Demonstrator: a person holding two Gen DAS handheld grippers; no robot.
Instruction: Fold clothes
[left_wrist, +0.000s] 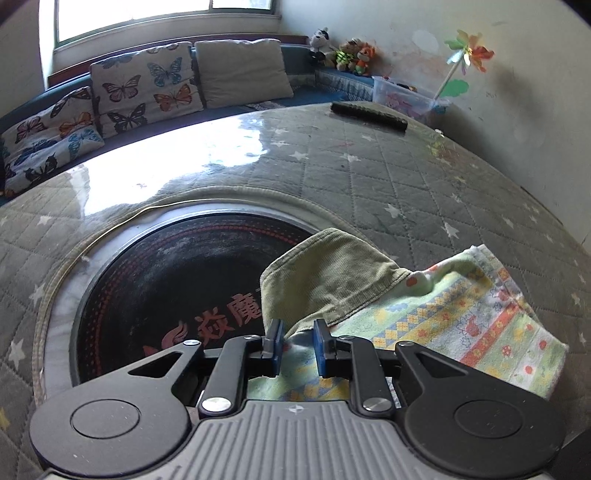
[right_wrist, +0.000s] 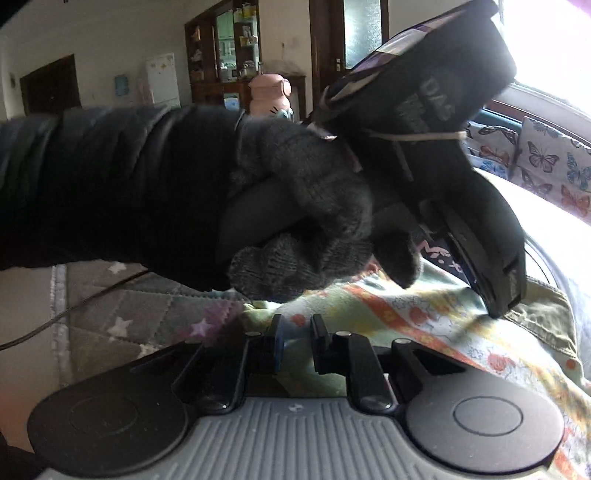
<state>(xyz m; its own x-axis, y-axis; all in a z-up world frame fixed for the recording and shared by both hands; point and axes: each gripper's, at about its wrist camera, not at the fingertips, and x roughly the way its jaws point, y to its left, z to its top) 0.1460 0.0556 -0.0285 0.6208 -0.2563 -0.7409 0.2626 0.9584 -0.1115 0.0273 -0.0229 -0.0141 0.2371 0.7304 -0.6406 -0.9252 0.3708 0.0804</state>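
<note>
While its fingers (left_wrist: 276, 341) stood parted over the patterned pastel cloth (left_wrist: 461, 325) at lower centre, the left gripper (left_wrist: 297, 345) gripped nothing, seemingly poised to pinch an edge. The right gripper (right_wrist: 297, 341) also gaped, empty.

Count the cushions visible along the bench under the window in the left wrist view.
3: a butterfly cushion at far left, a second butterfly cushion beside it, and a plain beige cushion to its right. More may sit past the left edge.
</note>
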